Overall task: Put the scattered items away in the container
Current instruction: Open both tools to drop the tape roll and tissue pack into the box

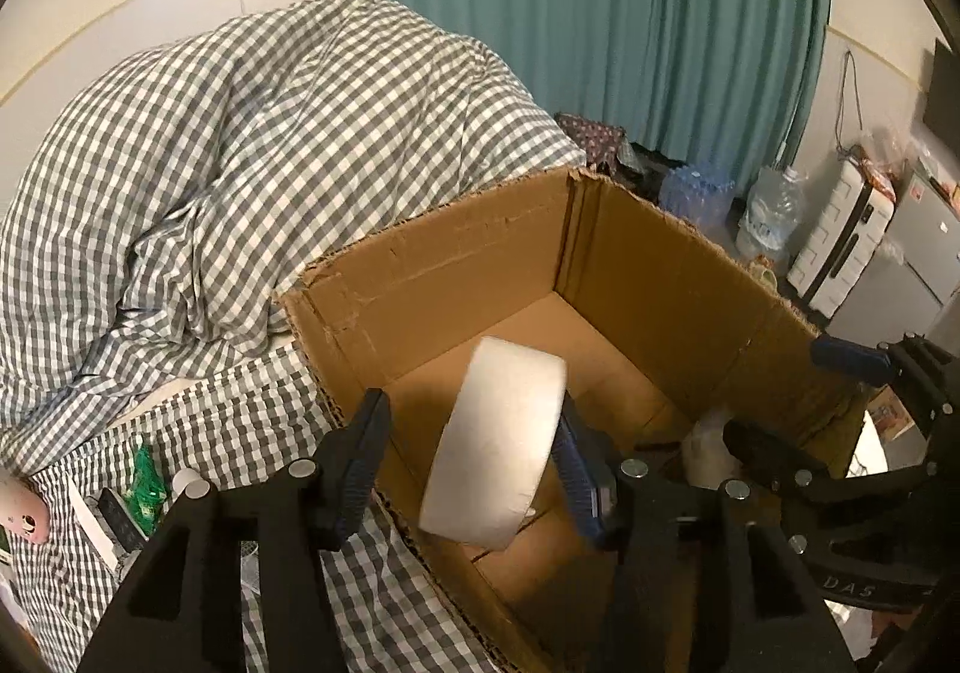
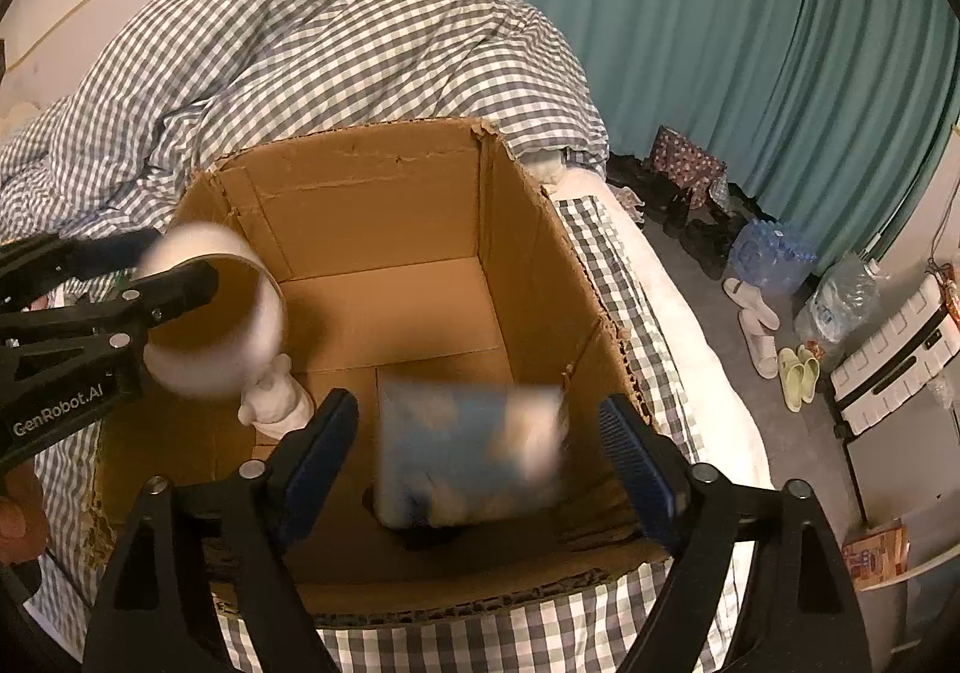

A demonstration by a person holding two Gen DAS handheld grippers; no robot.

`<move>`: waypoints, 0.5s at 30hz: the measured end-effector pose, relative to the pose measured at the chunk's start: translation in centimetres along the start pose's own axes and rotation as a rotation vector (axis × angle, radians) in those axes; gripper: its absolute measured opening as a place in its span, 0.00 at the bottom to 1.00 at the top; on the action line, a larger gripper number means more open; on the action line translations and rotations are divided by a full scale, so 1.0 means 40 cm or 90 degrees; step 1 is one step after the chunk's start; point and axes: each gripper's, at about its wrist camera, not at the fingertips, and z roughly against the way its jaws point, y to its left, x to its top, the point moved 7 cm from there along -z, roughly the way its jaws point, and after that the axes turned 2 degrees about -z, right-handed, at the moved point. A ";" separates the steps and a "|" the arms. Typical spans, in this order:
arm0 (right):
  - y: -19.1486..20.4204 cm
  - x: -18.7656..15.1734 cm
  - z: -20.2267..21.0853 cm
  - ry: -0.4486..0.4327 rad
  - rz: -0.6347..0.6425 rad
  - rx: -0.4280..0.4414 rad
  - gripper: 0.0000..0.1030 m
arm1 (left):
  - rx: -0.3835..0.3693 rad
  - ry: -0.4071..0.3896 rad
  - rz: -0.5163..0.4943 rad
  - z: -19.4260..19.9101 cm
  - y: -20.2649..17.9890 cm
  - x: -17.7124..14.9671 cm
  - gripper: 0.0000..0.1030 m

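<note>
A white tape roll [image 1: 498,442] with a brown core sits tilted between the left gripper [image 1: 471,463]'s parted fingers, over the open cardboard box [image 1: 654,265] — the right gripper [image 2: 474,448] stands released above a blurred blue packet [image 2: 462,457] inside. The box rests on a bed with a grey checked duvet [image 1: 252,144], before teal curtains [image 1: 600,12].

A: What is the blue thing [image 2: 468,451] in the box [image 2: 372,181]?
B: Too blurry to tell. The white roll [image 2: 216,313] is blurry too.
A: And the little white figure [image 2: 273,397]?
B: Half hidden.
</note>
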 end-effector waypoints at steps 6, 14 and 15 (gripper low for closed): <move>0.000 0.004 0.016 -0.008 0.000 0.002 0.82 | 0.001 -0.015 0.005 0.024 -0.001 0.015 0.66; 0.005 0.013 0.056 -0.022 -0.003 0.002 0.82 | 0.006 -0.030 0.013 0.071 0.011 0.027 0.66; 0.006 0.016 0.065 -0.026 -0.004 0.003 0.82 | 0.007 -0.034 0.014 0.082 0.014 0.029 0.66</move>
